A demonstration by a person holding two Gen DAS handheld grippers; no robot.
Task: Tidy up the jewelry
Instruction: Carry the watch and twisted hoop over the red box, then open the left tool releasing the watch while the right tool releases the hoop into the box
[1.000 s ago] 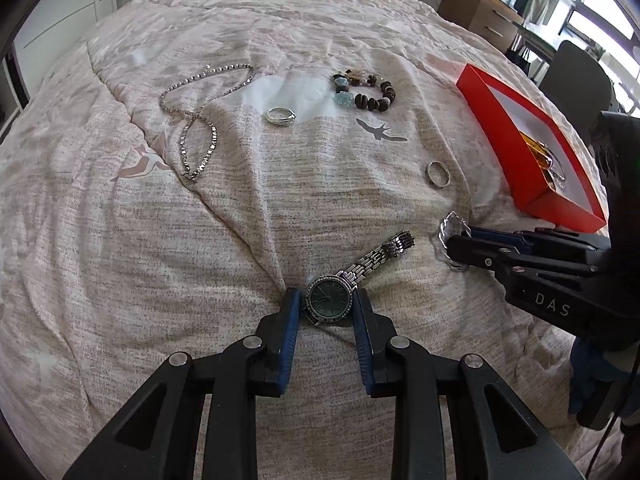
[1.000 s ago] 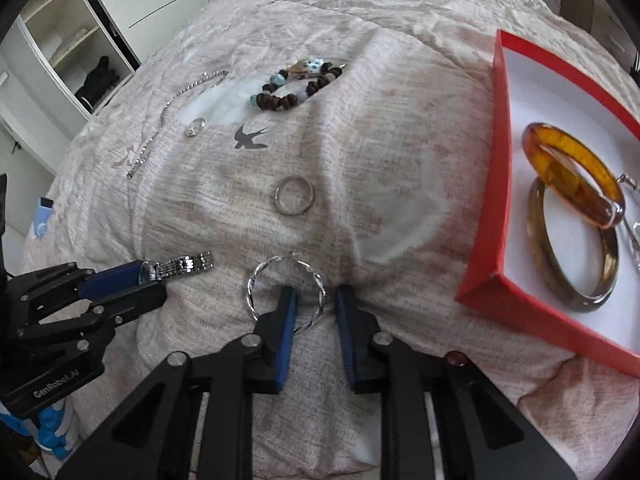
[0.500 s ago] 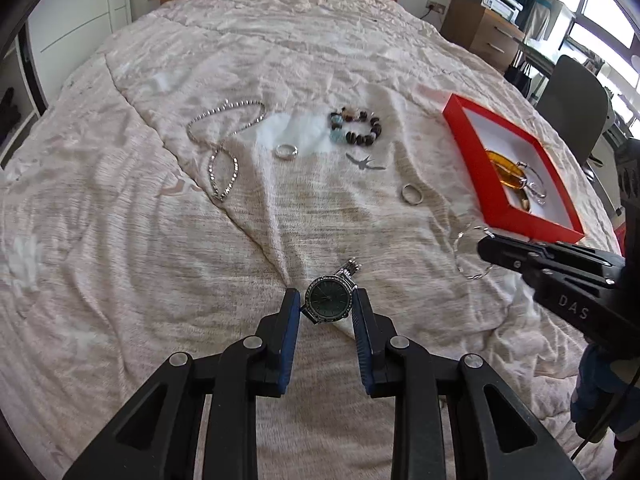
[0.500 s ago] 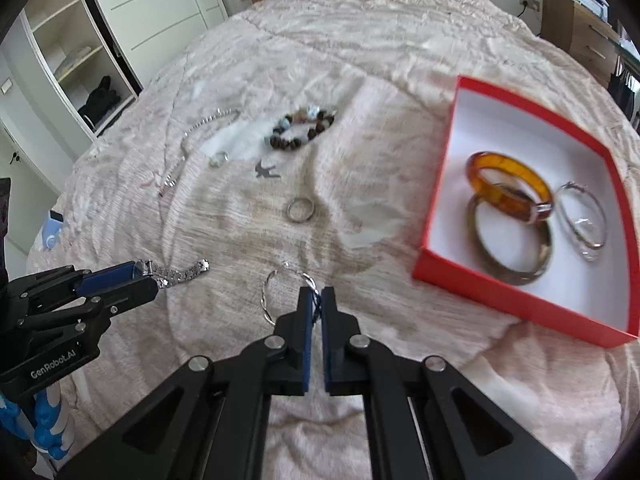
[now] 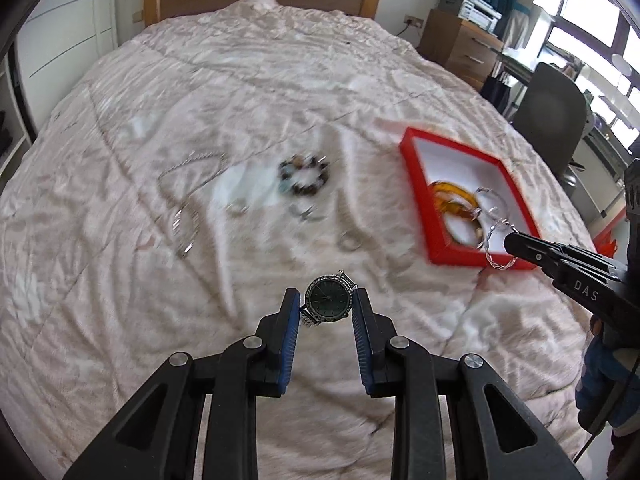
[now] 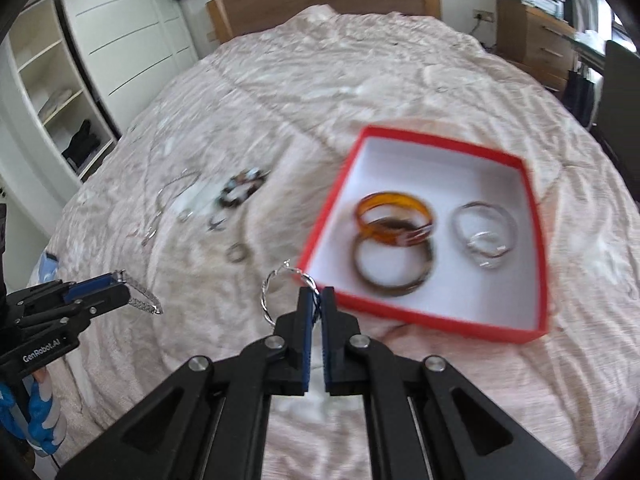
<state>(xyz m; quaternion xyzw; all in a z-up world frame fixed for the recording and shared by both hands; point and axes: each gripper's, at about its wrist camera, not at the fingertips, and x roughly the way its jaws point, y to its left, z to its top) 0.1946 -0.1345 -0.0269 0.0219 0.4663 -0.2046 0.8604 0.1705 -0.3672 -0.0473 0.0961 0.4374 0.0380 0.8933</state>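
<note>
- Left gripper: jaws partly closed, blue pads clamped on either side of the watch. The dark dial faces the camera; the metal band hangs below the pads, clear of the bedspread.
- Right gripper: jaws fully closed on the rim of the twisted silver hoop earring. The loop projects toward 10 o'clock from the fingertips, off the bedding.
- Red box: lies on the bedspread at 1 o'clock from the right gripper, with its near rim just beyond the fingertips.
- Box contents: an amber bangle resting on a darker bangle, with a second silver hoop beside them at 3 o'clock.
- Loose items on the bedspread, blurred, between 10 and 11 o'clock from the right gripper: a plain ring, a beaded bracelet, and a silver chain necklace.
</note>
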